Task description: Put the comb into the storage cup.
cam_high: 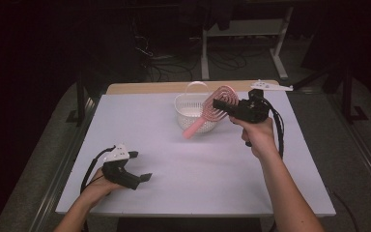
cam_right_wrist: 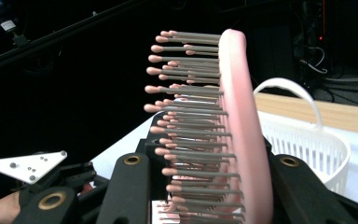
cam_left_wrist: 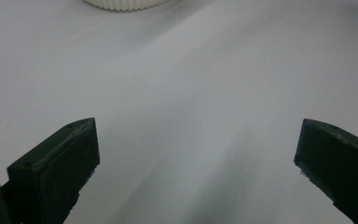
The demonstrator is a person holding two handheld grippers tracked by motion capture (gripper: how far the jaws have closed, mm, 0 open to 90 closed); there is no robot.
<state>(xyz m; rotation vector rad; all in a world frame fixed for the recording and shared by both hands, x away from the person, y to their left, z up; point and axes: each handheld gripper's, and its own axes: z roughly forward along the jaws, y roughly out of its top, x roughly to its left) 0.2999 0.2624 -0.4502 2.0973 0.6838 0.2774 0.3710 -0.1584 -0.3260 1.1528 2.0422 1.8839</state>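
Pink hairbrush (cam_high: 211, 112) is plastic: vented oval head made of looping ribs, straight round handle. The bristles are thin grey pins with rounded pink tips, in rows standing out from one face. From my right gripper view, the brush (cam_right_wrist: 240, 140) sits edge-on with the pins pointing left.

My right gripper (cam_high: 222, 105) has its jaws pinched on the brush head, one jaw on each side of it; that's as tight as they go. The brush is held in the air, above the basket (cam_high: 186, 107) and overlapping its right rim in the high view. The handle slants down-left, its end in front of the basket's near wall. I can't tell whether it touches the basket.

The basket is white plastic, round, with slotted ribbed walls and a thin arched handle over the top. It sits toward the far side of the worktop (cam_high: 198, 169), which is matte, pale grey-white and flat.

My left gripper (cam_high: 142, 166) is well apart from the basket, near and to the left, low over the worktop. Its jaws are spread wide with nothing between them, just bare worktop (cam_left_wrist: 191, 116). The pads are black, blocky and flat-faced. The ribbed base of the basket (cam_left_wrist: 121, 4) is at the top edge of that view.
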